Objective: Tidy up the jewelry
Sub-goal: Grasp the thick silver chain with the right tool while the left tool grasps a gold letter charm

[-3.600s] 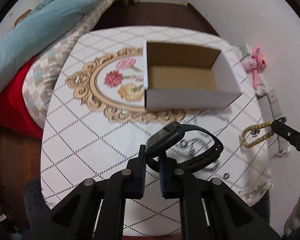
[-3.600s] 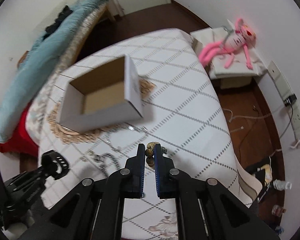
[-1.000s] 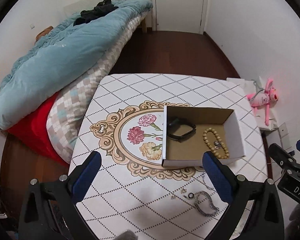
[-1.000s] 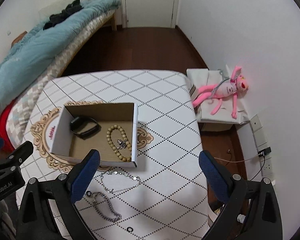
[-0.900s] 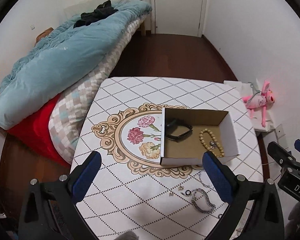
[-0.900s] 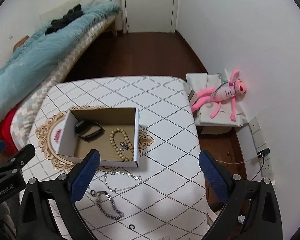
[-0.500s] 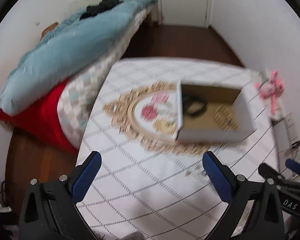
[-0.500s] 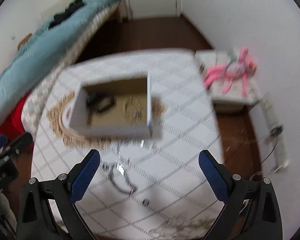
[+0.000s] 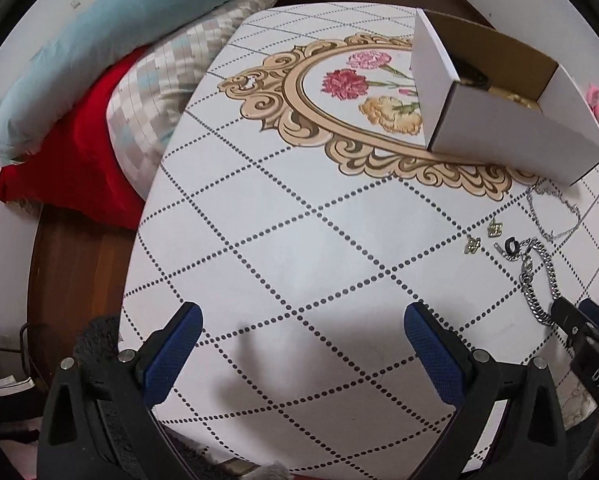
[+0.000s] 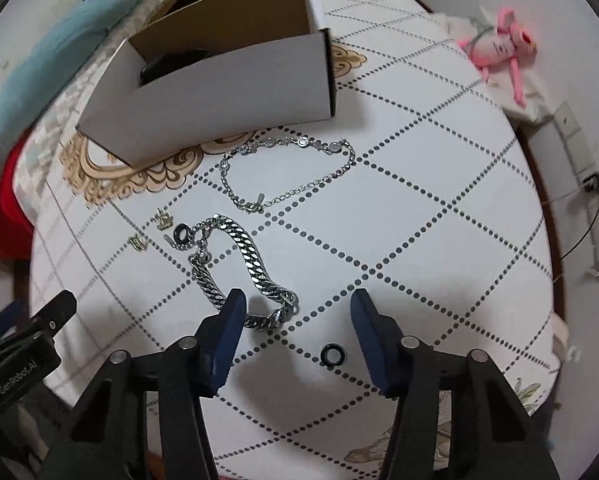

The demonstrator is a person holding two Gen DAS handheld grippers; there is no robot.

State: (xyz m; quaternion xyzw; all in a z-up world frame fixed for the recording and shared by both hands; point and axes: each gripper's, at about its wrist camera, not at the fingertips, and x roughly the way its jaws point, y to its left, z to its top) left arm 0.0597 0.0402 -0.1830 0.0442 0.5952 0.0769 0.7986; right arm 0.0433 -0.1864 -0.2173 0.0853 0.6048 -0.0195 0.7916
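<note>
Bench point(image 10: 439, 208): white top w/ dotted diamond grid and gilt floral medallion

White cardboard box point(image 10: 227, 92): open-topped, on the medallion at far side of bench; holds a black watch point(image 10: 171, 65) and, in left wrist view, what looks like a tan bead strand point(image 9: 517, 98), mostly hidden by box wall

Heavy silver curb-link chain point(image 10: 239, 264): loose loop on bench, near end lying just beside left finger pad of right gripper point(image 10: 297, 334)

Fine silver bracelet w/ round stones point(image 10: 287, 168): loose loop between box and curb chain, apart from both

Black ring no. 1 point(image 10: 180, 235): touching the clasp end of curb chain

Black ring no. 2 point(image 10: 334, 355): alone on bench, between the right gripper's fingers, touching neither

Two small gold earrings point(image 10: 151, 232): side by side, left of ring no. 1

Right gripper: fingers spread wide, nothing held, low over bench

Left gripper point(image 9: 301, 356): fingers spread wide, nothing held, over bare part of bench, well apart from jewelry

Pink plush toy point(image 10: 499, 46): on white cloth beyond bench edge, by wall

Bed point(image 9: 99, 60): blue quilt, red cover, left of bench
</note>
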